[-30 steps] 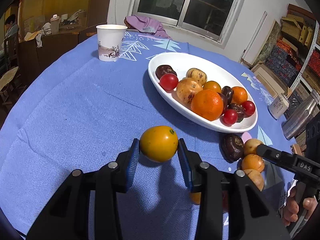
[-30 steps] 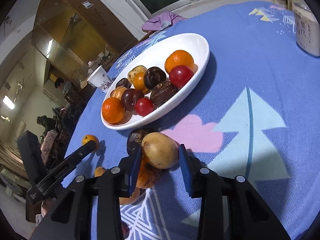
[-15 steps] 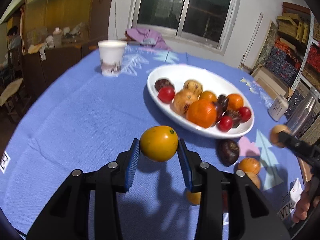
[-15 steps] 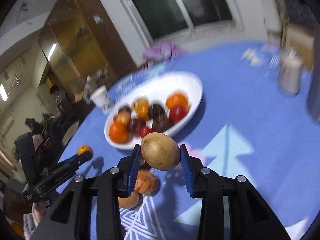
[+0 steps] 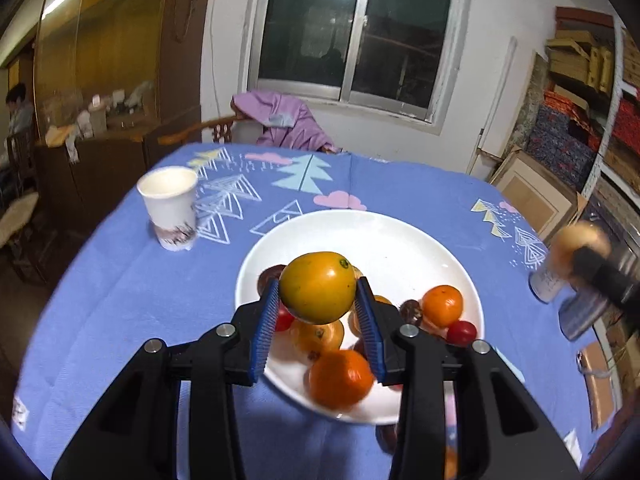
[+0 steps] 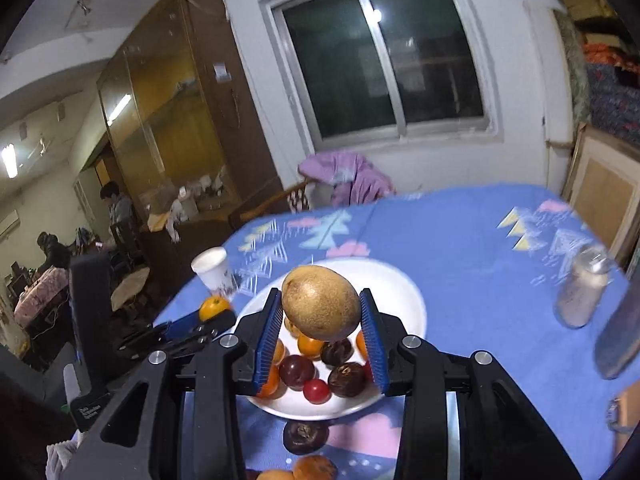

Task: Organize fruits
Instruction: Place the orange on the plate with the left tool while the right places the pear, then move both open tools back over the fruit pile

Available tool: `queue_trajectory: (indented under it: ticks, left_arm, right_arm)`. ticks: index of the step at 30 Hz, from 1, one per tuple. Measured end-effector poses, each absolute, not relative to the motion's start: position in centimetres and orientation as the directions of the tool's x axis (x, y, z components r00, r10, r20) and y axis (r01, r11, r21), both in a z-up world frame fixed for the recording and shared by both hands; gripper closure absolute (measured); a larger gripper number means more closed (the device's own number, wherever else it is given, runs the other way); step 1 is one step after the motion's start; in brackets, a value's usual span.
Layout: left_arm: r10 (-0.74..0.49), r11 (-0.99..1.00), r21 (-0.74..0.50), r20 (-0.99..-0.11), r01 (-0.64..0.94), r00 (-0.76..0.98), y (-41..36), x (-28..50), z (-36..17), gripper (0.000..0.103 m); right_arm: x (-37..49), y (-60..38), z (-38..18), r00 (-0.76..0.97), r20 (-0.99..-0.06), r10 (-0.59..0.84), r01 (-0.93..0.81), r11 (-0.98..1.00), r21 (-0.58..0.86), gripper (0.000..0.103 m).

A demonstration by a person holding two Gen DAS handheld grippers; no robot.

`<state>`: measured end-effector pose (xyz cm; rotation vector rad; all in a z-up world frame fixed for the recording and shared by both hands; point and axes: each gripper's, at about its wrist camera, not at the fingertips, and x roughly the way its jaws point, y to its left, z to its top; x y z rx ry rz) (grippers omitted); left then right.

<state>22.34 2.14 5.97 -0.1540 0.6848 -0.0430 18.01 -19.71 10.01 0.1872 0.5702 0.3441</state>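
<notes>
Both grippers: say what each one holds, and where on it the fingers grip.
The left gripper holds a yellow-orange fruit by its two opposite sides. The right gripper holds a brownish-yellow fruit the same way.

A white paper cup [image 5: 170,207] stood on the blue patterned tablecloth [image 5: 104,304], left of centre; a purple garment [image 5: 286,122] hung over a chair beyond; a metal can [image 6: 582,294] stood at right; a dark window [image 5: 356,30] behind.

Blue tablecloth [image 5: 120,300] printed with pale trees, triangles and pink clouds. White plate [image 5: 400,240] holds orange, red and dark brown fruit. At its ten o'clock, a white paper cup [image 5: 170,208]. Yellow-orange fruit [image 5: 318,287] and tan speckled fruit [image 6: 320,303] sit between blue pads [image 5: 264,328].
</notes>
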Motion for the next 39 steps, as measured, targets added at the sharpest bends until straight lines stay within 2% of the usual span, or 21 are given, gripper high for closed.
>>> queue_trajectory:
  ticks: [6, 19, 20, 21, 22, 23, 25, 30, 34, 39]
  left_arm:
    - [-0.102, 0.989, -0.149, -0.667, 0.003, 0.738, 2.1, 25.3, 3.0, 0.065]
    - [-0.056, 0.997, -0.071, -0.668, 0.012, 0.742, 0.7, 25.6, 1.6, 0.064]
    - [-0.042, 0.998, -0.061, -0.66, 0.002, 0.75, 0.6, 25.5, 1.6, 0.062]
    - [-0.027, 0.999, -0.049, -0.653, -0.007, 0.757, 0.6, 25.4, 1.6, 0.05]
    - [-0.008, 0.999, -0.037, -0.64, -0.02, 0.769, 0.6, 25.3, 1.6, 0.033]
    - [0.009, 0.999, -0.028, -0.628, -0.034, 0.778, 0.6, 25.1, 1.7, 0.028]
    - [0.027, 0.999, -0.015, -0.611, -0.045, 0.791, 0.6, 24.8, 1.9, 0.026]
    - [0.052, 0.999, 0.028, -0.563, -0.044, 0.825, 0.1, 23.2, 2.9, 0.025]
    - [0.066, 0.997, 0.072, -0.51, -0.034, 0.858, -0.5, 19.6, 3.8, 0.013]
    - [0.022, 0.998, 0.054, -0.506, 0.006, 0.862, -0.5, 14.2, 3.9, 0.013]
  right_arm:
    - [22.7, -16.5, 4.0, 0.707, -0.626, 0.33, -0.244, 0.944, 0.221, 0.063]
    - [21.8, -15.3, 2.9, 0.723, -0.631, 0.281, -0.249, 0.958, 0.141, 0.063]
    - [21.8, -15.3, 2.8, 0.721, -0.633, 0.283, -0.251, 0.957, 0.141, 0.062]
    - [21.9, -15.3, 2.7, 0.721, -0.635, 0.279, -0.25, 0.959, 0.136, 0.062]
    - [21.8, -15.3, 2.7, 0.724, -0.633, 0.272, -0.248, 0.96, 0.129, 0.058]
    - [21.7, -15.3, 2.8, 0.732, -0.63, 0.26, -0.245, 0.963, 0.113, 0.053]
    - [21.4, -15.3, 3.1, 0.749, -0.617, 0.241, -0.241, 0.967, 0.085, 0.047]
    - [20.2, -15.8, 4.1, 0.768, -0.591, 0.246, -0.249, 0.965, 0.079, 0.047]
    - [17.2, -16.8, 5.1, 0.795, -0.555, 0.245, -0.249, 0.966, 0.069, 0.047]
    - [12.3, -18.6, 5.4, 0.799, -0.527, 0.289, -0.265, 0.956, 0.123, 0.04]
